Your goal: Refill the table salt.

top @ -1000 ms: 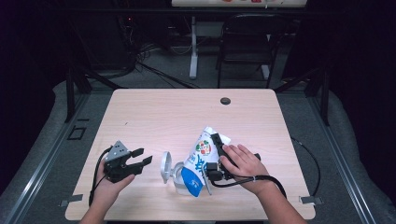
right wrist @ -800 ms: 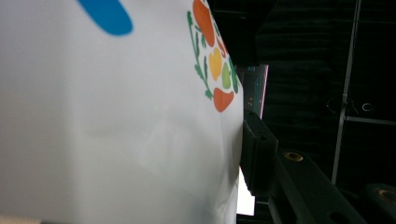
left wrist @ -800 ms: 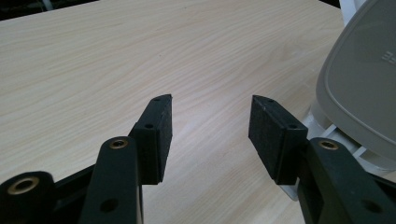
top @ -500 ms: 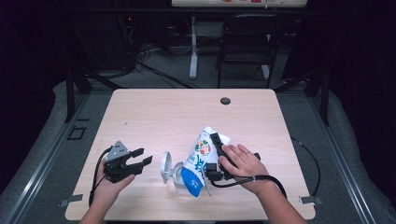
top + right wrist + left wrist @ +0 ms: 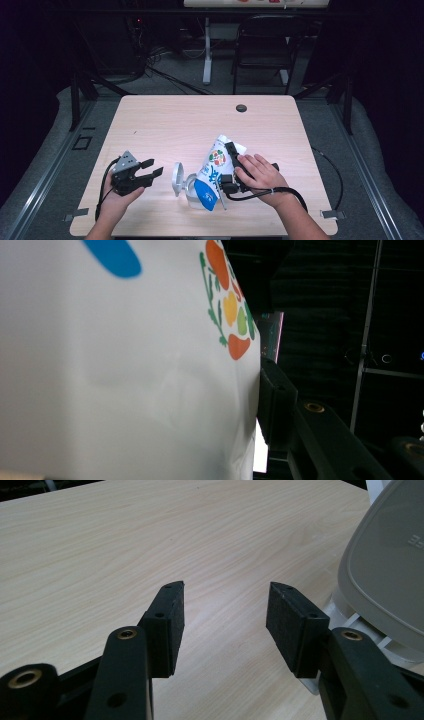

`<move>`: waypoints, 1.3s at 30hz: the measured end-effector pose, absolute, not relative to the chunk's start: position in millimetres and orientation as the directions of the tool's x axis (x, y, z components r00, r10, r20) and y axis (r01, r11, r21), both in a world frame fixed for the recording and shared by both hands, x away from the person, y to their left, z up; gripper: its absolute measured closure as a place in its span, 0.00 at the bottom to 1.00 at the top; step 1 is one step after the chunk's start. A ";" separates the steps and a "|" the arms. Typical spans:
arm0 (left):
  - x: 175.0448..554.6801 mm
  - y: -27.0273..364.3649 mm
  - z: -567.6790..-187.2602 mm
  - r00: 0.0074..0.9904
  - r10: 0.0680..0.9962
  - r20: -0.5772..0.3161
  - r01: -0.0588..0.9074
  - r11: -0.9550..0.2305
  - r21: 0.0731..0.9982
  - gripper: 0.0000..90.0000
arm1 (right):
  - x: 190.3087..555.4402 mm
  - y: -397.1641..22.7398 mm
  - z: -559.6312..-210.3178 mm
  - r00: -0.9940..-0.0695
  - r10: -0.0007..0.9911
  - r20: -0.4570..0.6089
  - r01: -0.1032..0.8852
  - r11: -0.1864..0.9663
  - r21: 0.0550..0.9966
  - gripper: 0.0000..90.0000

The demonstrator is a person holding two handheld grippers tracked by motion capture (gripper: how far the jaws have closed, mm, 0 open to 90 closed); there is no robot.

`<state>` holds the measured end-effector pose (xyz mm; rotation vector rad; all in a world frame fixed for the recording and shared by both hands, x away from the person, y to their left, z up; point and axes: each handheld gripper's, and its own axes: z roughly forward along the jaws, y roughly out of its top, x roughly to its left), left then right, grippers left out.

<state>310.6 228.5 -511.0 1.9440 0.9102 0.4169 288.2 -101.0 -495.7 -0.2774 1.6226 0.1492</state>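
While both hands rest on the table, the right gripper has its jaws clamped on a white bag printed with blue patches and a ring of orange and green vegetables. In the right gripper view the bag's face sits hard against the camera, and one black pad presses on its edge; the opposite pad is hidden behind the bag. Jaws stand part-way closed, held apart by the bag between them. Bag lies tilted near the front middle of the table, top corner pointing away from the person, lower blue end toward the front edge.

Left gripper is held low over the wood at front left, jaws spread, nothing between them. Left gripper view: both pads apart over bare wood. Just beside the right-hand pad sits a clear container with a grey hinged lid, lid standing up. From the high view this container lies between the left gripper and the bag, touching or nearly touching the bag's lower end; cannot tell which.

Against the earlier high views: no change. Both grippers, bag and container keep the same places, and the grip looks the same.

Surface: pale wood-grain tabletop, one small dark round spot near the far edge. Cables trail from each gripper. Room dark; grey floor, a black chair and a white stand beyond the table.
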 end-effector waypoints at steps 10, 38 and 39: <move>310.6 228.9 -510.6 0.669 0.739 -0.072 0.431 -0.308 0.848 0.56 | 288.4 -100.6 -496.6 -0.044 -0.102 -0.994 -0.269 0.959 -0.086 0.78; 310.7 229.0 -510.8 0.669 0.739 -0.071 0.432 -0.309 0.847 0.56 | 288.6 -101.2 -498.3 -0.047 -0.099 -0.994 -0.268 0.960 -0.083 0.78; 310.6 229.0 -510.8 0.669 0.740 -0.071 0.432 -0.309 0.847 0.56 | 287.9 -101.0 -497.6 -0.050 -0.106 -0.993 -0.259 0.962 -0.089 0.78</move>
